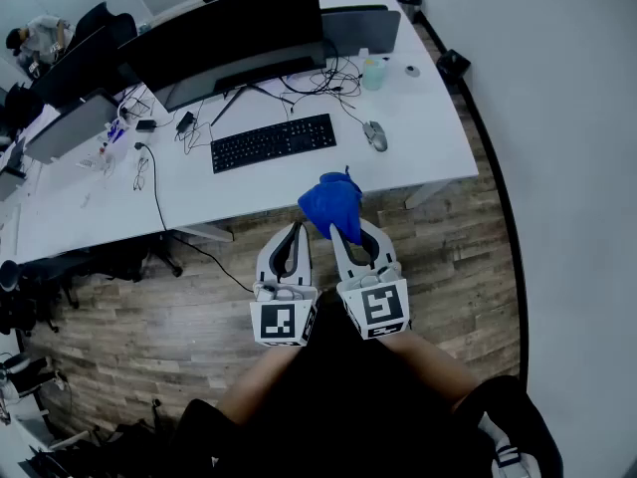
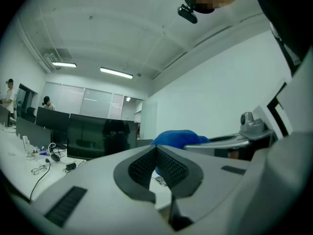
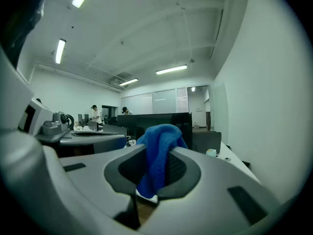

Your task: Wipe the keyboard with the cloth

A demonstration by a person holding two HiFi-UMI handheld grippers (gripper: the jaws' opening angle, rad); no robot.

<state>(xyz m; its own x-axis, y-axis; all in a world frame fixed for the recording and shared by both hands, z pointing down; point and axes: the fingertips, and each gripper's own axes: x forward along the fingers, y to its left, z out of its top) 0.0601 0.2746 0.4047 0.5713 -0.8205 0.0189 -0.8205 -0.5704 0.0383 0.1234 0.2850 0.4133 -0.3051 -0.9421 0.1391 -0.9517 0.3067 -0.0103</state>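
Nearest to us is our own lap [image 1: 348, 406] in dark clothing, and right over it the two grippers sit side by side, almost touching, with their marker cubes toward us.

The left gripper [image 1: 297, 227] has its jaws drawn together. In the left gripper view the ribbed pads [image 2: 142, 166] meet at the tips with nothing between them.

The right gripper [image 1: 350, 229] is clamped on the blue cloth [image 1: 331, 203]. In the right gripper view the cloth runs down through the narrow gap between the pads, with a fold bulging above the tips and a tail hanging below them. From the head view it bunches just ahead of the right jaws, over the near edge of the white desk [image 1: 428, 152]. We cannot tell how high above the desk it hangs.

The black keyboard [image 1: 274, 141] lies on the desk ahead of both pairs of jaws and a little to their left, well apart from the cloth. A mouse [image 1: 374, 135] sits ahead and slightly right of the right jaws. Beyond both are monitors [image 1: 234, 28] and a tangle of cables [image 1: 323, 80].

In both gripper views the grey gripper bodies fill the lower half and hide the keyboard. In the left gripper view the cloth shows past the tips to the right, its lower part cut off behind the other gripper.
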